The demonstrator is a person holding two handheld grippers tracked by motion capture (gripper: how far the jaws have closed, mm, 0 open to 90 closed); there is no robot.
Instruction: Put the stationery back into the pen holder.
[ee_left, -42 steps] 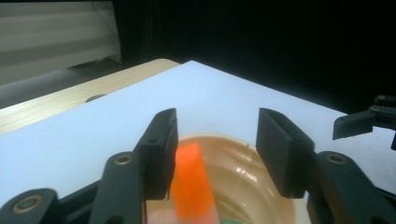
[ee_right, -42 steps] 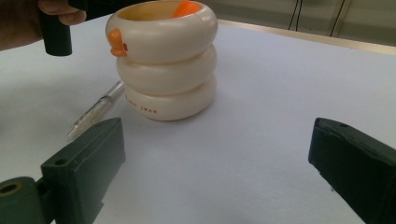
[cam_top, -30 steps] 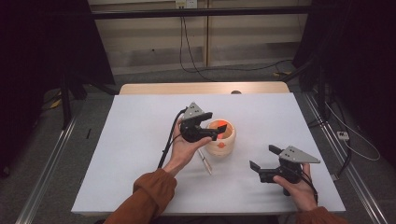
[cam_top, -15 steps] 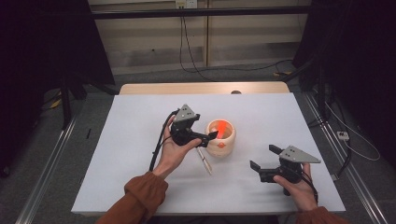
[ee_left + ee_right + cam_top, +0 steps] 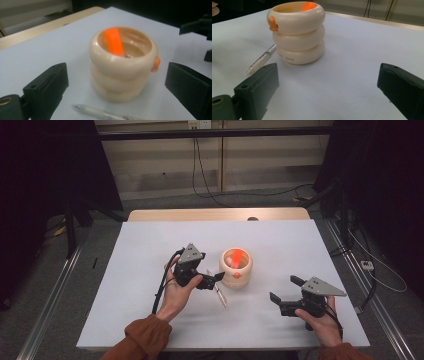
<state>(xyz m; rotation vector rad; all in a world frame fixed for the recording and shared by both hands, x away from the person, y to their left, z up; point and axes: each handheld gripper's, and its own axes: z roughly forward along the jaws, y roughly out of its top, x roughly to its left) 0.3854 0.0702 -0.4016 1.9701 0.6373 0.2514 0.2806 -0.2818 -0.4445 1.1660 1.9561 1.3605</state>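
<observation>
The cream holder [image 5: 236, 268] stands mid-table, an orange marker [image 5: 114, 41] inside and a pen [image 5: 261, 59] beside its base. The left gripper [image 5: 216, 279], just widening, faces it empty; the right gripper [image 5: 285, 290] gapes empty nearby. The right gripper view alone shows lettering, perhaps "SWAN".

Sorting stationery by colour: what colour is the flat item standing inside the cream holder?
Bright orange; the item leans inside the ringed cream holder, clearest in the left gripper view.

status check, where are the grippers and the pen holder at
Left gripper jaws open, just widened, nothing between them. Right gripper open, empty. Orange marker in cream holder; pen lying beside it. Nothing blocking.
</observation>
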